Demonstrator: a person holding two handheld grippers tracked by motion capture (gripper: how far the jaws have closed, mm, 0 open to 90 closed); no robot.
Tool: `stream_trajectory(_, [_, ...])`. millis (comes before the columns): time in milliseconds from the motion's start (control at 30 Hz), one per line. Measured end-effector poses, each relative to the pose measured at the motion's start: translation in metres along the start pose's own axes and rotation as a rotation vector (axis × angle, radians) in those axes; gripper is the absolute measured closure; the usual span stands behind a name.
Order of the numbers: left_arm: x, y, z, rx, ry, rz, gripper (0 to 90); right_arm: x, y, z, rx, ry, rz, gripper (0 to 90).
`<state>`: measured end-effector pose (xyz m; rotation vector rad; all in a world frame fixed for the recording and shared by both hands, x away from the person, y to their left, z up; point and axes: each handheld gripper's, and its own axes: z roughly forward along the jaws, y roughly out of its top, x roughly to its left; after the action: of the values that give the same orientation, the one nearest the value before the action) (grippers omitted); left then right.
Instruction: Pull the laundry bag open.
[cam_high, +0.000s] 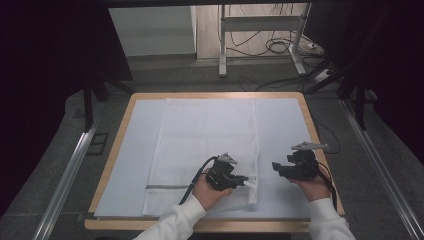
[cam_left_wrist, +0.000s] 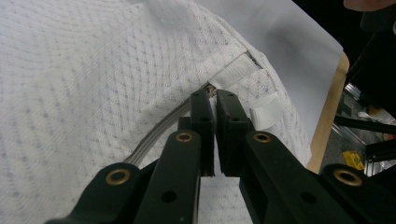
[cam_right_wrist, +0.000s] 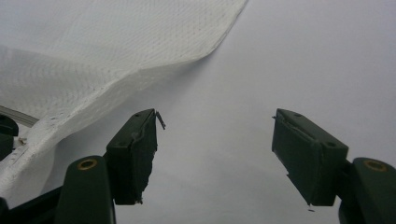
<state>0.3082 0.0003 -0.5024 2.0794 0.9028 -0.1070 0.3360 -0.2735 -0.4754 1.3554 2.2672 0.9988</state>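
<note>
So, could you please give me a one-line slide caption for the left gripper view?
Left gripper pinching the zipper pull of a white mesh laundry bag near its corner.

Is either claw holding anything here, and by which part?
The left claw is shut on the white mesh bag, pinching its zipper end at the near right corner. The right claw is open, holding nothing.

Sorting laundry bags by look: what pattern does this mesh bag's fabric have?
White mesh bag with small grey dots, clearest in the left gripper view.
</note>
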Motion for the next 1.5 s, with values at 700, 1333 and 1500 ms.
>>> stream_trajectory(700, [0.003,-0.001,-0.006,-0.018,-0.005,0.002,87.2,0.006,0.007,-0.009,0.023,0.095,0.084,29.0])
stream_trajectory(1333, [-0.001,-0.002,-0.005,-0.021,0.005,0.013,87.2,0.032,0.016,0.009,0.09,0.225,0.143,31.1])
stream_trajectory(1500, [-0.001,-0.002,-0.004,-0.013,0.009,0.022,87.2,0.034,0.016,0.022,0.094,0.247,0.195,31.1])
